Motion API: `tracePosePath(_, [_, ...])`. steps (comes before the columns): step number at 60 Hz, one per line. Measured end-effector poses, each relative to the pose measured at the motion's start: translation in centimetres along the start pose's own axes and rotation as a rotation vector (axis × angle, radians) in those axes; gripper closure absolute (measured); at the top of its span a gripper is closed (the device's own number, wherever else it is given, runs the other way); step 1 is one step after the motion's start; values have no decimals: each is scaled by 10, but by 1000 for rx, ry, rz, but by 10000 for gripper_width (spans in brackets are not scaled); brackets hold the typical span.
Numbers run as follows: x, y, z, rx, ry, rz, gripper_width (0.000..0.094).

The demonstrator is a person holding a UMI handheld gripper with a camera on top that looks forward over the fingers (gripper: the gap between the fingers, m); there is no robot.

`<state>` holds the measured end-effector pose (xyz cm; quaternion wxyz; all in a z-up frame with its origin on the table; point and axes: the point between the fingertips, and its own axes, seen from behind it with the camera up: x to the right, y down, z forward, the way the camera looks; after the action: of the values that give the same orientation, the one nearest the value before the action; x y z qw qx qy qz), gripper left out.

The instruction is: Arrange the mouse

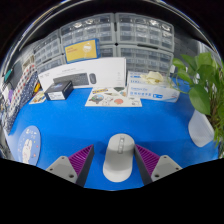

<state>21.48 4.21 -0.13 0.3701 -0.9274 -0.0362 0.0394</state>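
Note:
A white computer mouse [118,158] lies on the blue table mat [150,125], its front pointing away from me. It sits between my gripper's [114,160] two fingers. The left purple pad [82,158] stands apart from the mouse, with a strip of blue mat showing between them. The right pad [147,158] is close against the mouse's side. The fingers are open about the mouse, which rests on the mat.
Beyond the mouse lie a printed card [112,96], a white keyboard box [85,74], a small dark box [58,90] and a white carton [153,88]. A green plant [205,85] stands to the right. Drawer cabinets [120,35] line the back.

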Motion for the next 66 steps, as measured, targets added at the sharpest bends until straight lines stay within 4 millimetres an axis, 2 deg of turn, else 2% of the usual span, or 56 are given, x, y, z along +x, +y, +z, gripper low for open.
tracePosePath(8, [7,0,8,-2,63,-42,264])
tracePosePath(12, [4,0,8,14,67,-46,327])
tracePosePath(15, [-1,1,10,24,50,-40,431])
tracePosePath(26, [-1,2,10,30,59,-17,511])
tracePosePath(29, [-1,1,9,31,80,-20,566])
tracePosePath(36, [2,3,7,-3,149,13,581])
tracePosePath(40, [7,-3,-6,-5,217,42,583])
tracePosePath(43, [1,-21,-23,32,249,68,582])
tracePosePath(46, [-10,-41,-44,69,277,86,581])
tracePosePath(50, [-35,-74,-77,138,295,91,579])
tracePosePath(56, [-91,-114,-114,224,287,95,578])
tracePosePath(61, [-145,-130,-128,268,244,91,577])
tracePosePath(66, [-204,-132,-128,278,194,64,580])
